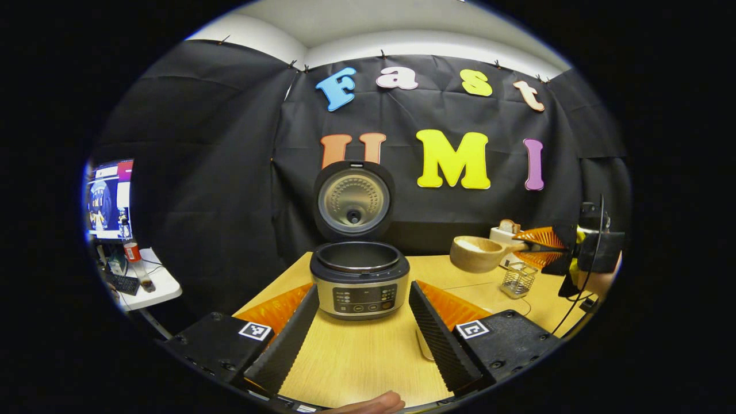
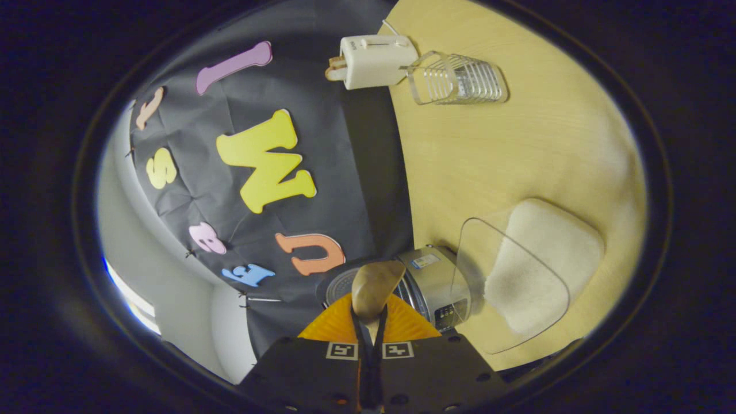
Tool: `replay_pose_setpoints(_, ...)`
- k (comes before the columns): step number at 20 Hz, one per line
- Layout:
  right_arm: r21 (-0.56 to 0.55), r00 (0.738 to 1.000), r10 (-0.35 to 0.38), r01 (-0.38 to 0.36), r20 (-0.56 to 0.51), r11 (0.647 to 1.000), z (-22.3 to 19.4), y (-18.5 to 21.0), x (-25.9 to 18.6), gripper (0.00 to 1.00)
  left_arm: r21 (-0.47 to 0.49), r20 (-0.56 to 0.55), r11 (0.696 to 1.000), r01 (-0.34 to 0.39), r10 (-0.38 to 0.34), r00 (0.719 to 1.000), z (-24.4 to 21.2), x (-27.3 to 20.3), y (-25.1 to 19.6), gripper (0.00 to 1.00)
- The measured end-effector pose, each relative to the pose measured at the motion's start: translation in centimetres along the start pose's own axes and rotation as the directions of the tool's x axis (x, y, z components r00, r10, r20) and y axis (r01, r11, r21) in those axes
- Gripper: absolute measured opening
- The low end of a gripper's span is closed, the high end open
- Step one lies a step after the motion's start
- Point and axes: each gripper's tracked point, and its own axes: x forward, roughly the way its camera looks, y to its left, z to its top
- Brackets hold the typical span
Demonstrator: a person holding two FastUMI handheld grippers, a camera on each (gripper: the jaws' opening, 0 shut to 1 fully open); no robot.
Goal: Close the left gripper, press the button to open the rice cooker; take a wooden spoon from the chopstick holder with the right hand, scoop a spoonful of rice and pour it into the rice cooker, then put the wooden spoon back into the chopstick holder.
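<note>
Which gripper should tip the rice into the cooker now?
Right. The right gripper already grips the spoon, loaded with rice, beside the open cooker. The left gripper is open and empty.

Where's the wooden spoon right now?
In the left gripper view, the wooden spoon hangs above the table, right of the open rice cooker, gripped by the right gripper.

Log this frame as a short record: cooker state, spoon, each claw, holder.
cooker: lid up, pot open
spoon: level in the air, right of the cooker, rice in its bowl
right claw: shut on the spoon handle
left claw: open, low over the table, facing the cooker front
holder: wire, on the table under the right claw
</note>
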Motion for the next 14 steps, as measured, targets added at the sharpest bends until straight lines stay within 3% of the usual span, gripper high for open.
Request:
replay_pose_setpoints(4, -0.081, 0.999, -0.036, 0.038, 0.028, 0.996, -2.0, 2.6, 3.7, 0.00, -0.017, -0.001, 1.000, -0.010, 0.010, 1.000, -0.3, -0.3, 2.3, 1.00)
replay_pose_setpoints(5, -0.101, 0.998, -0.047, 0.050, 0.036, 0.994, -2.6, 3.3, 4.8, 0.00, -0.035, -0.003, 0.999, -0.011, 0.011, 1.000, -0.4, -0.3, 2.7, 0.94)
replay_pose_setpoints(6, -0.120, 0.997, -0.059, 0.063, 0.040, 0.991, -3.2, 4.0, 5.9, 0.00, -0.051, -0.004, 0.999, -0.005, 0.004, 1.000, -0.5, -0.3, 3.0, 1.00)
replay_pose_setpoints(8, -0.176, 0.995, -0.083, 0.092, 0.058, 0.980, -4.6, 5.6, 8.3, 0.00, -0.075, -0.008, 0.997, 0.006, -0.007, 1.000, -0.6, -0.2, 3.0, 1.00)
replay_pose_setpoints(14, -0.386, 0.974, -0.152, 0.206, 0.167, 0.899, -7.0, 8.5, 16.0, 0.01, -0.006, -0.034, 0.999, -0.037, 0.036, 0.999, -1.6, 0.0, 4.3, 1.00)
